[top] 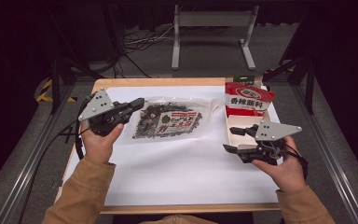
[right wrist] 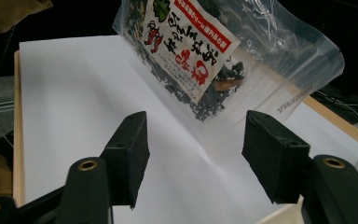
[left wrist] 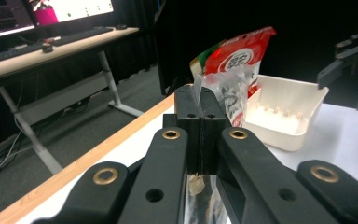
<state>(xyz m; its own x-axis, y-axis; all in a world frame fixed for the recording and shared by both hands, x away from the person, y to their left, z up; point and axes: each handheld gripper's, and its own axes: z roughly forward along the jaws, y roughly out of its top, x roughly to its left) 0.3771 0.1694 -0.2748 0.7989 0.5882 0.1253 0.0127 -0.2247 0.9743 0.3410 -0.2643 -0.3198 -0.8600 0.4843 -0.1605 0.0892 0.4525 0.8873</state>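
The left gripper [top: 137,104] has its jaws clamped on the edge of the clear bag of dark dried food [top: 170,118], lifting that side off the white table cover [top: 177,168]. The right gripper [top: 237,139] (jaws spread, nothing between them) hovers beside the white tray [top: 230,122] holding a red packet [top: 248,99].

My left gripper [top: 137,104] has its fingers clamped on the left edge of the clear bag of dark dried food [top: 170,119] over the white table [top: 182,172]. My right gripper [top: 238,139] hangs spread beside the white tray [top: 235,122], where a red packet [top: 248,98] stands.
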